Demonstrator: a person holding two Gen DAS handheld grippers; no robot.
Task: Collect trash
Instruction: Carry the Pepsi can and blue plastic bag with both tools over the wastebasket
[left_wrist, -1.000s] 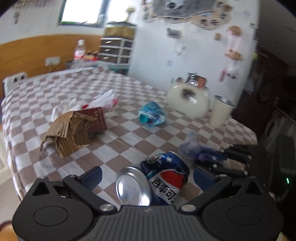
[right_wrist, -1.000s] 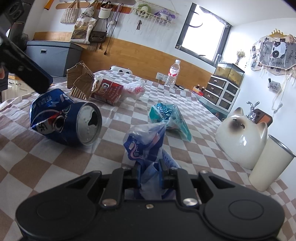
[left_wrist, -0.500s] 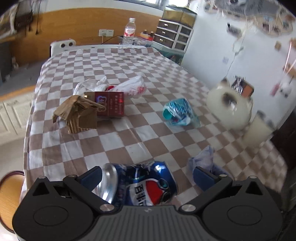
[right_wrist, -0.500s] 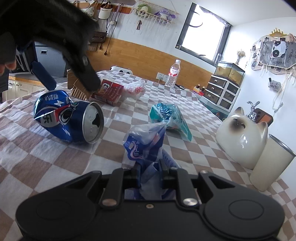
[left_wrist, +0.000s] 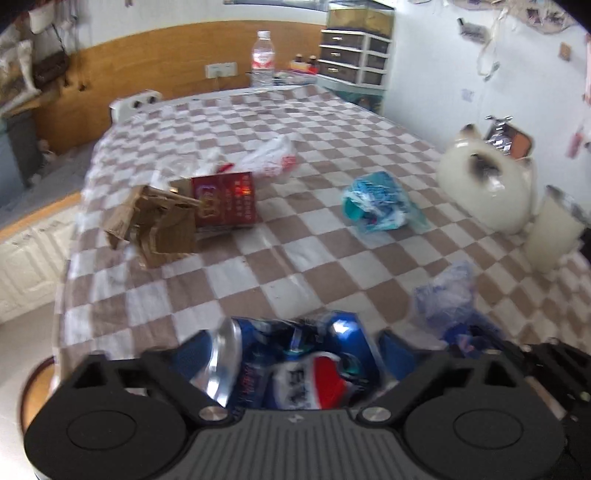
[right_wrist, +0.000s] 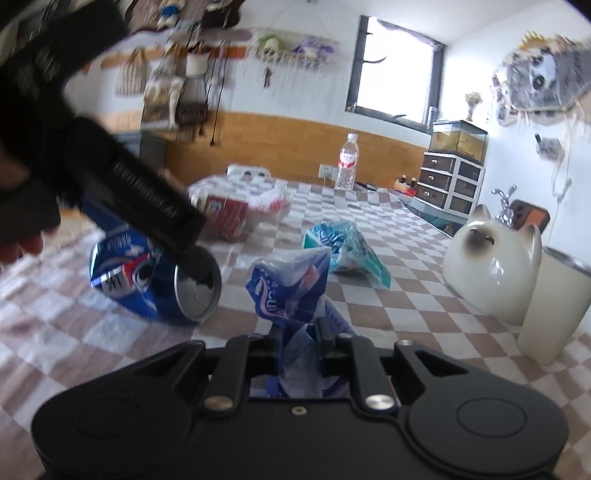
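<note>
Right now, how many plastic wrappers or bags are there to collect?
3. A blue wrapper pinched in the right gripper, a teal wrapper mid-table, and a white bag behind the red box. More may be hidden.

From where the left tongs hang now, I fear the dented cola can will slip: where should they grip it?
Grip the cola can end to end, one finger on the silver lid, the other on the base, coming down from above. It lies on its side across the left tongs, so its flat ends face the fingers. The crumpled wall would probably give. The jaws have just been closing around it.
</note>
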